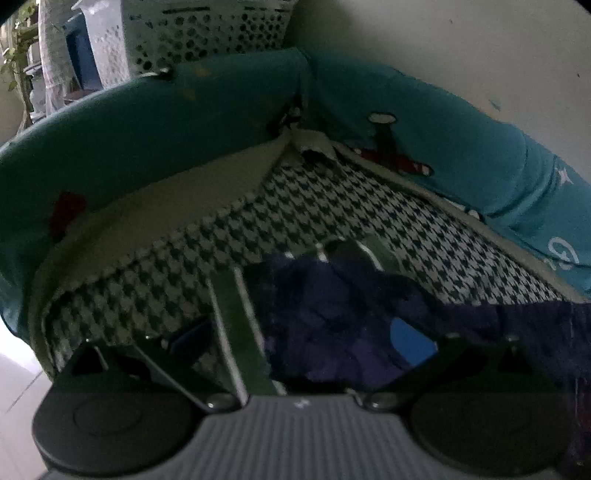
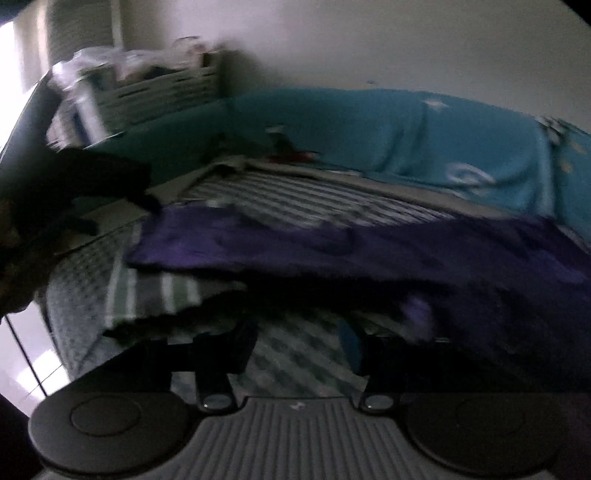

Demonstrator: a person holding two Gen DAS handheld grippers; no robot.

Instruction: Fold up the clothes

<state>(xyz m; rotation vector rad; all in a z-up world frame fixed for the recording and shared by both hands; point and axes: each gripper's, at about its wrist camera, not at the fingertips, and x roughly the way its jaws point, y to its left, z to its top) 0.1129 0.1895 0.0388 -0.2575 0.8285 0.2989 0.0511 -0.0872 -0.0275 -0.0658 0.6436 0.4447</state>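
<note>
The right gripper (image 2: 299, 341) has its jaws standing apart with only the patterned cover showing between them and the purple garment's (image 2: 369, 251) edge draped just over its right finger; the left gripper (image 1: 303, 343) has purple cloth and a green striped piece (image 1: 236, 325) bunched between its fingers, but in the dark view I cannot tell whether the pads press on them. As a judgement, folding is at an early to middle stage: in the right wrist view the purple garment lies spread in 1 broad sheet across the houndstooth mat (image 1: 332, 206), part of it over the striped piece, with no finished compact fold visible. Open room is widest on the mat beyond the cloth; it is closed in by 2 teal padded walls (image 1: 147, 122) meeting at a corner, so sweeps that way run out soon. The near mat edge drops to pale floor (image 1: 14, 373) at the left. A white perforated basket (image 1: 207, 33) stands behind the wall, well apart.
</note>
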